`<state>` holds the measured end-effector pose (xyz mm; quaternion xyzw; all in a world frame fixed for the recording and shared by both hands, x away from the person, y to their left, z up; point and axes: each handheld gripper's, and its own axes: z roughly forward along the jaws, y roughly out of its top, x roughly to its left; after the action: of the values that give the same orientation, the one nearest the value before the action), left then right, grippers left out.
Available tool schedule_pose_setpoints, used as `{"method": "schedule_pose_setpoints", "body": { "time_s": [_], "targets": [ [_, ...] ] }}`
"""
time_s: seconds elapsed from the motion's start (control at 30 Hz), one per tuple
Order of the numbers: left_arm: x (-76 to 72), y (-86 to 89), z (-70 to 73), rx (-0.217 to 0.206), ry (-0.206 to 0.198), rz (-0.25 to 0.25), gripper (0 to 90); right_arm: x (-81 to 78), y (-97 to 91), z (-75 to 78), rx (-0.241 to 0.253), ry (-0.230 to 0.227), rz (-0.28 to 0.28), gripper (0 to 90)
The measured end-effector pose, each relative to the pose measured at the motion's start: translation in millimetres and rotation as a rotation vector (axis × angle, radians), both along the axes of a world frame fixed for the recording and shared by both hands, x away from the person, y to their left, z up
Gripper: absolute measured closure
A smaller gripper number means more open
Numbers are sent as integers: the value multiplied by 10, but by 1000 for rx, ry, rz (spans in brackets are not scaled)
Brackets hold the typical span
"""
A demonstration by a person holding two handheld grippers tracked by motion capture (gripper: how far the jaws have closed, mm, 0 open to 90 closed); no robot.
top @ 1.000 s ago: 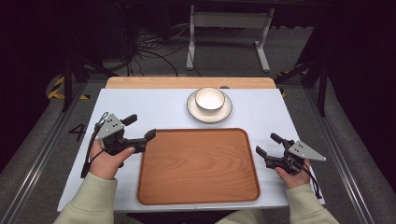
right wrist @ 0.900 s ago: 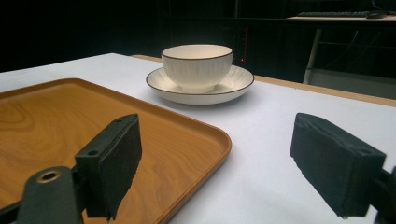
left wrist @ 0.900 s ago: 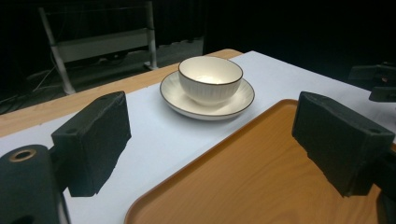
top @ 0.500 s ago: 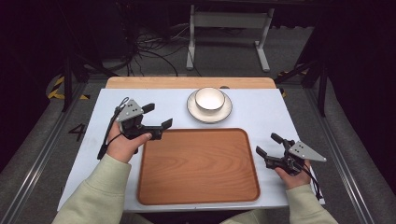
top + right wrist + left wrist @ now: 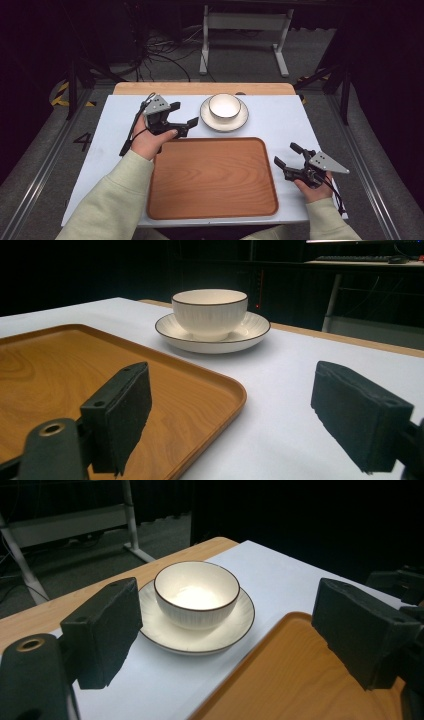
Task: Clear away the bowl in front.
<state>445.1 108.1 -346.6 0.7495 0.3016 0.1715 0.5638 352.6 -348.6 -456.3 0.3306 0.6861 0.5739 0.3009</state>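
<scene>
A white bowl with a dark rim stands on a white saucer at the back middle of the table. In front of them lies a bare wooden tray. My left gripper hovers open just left of the saucer, above the tray's back left corner, aimed at the bowl and saucer. My right gripper rests open at the tray's right edge, low over the table. Its view has the tray at left, with the bowl and saucer beyond.
A white mat covers the table, with a wooden strip along the far edge. A metal stand and cables lie on the floor behind the table.
My left gripper has moved from the tray's left side toward the back and right, closing in on the bowl and saucer. The right gripper has stayed in place.
</scene>
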Motion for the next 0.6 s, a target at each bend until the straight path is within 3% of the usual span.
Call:
{"method": "schedule_pose_setpoints", "body": {
  "time_s": [0.13,0.43,0.6],
  "targets": [
    [87,-78,32,7,-19,0,142,3,2,1,-3,1,2,172],
    [240,-243,12,-27,-3,-10,147,8,-6,1,3,2,5,180],
    [322,-354,25,-2,-10,13,147,5,4,1,-5,4,7,181]
  ]
}}
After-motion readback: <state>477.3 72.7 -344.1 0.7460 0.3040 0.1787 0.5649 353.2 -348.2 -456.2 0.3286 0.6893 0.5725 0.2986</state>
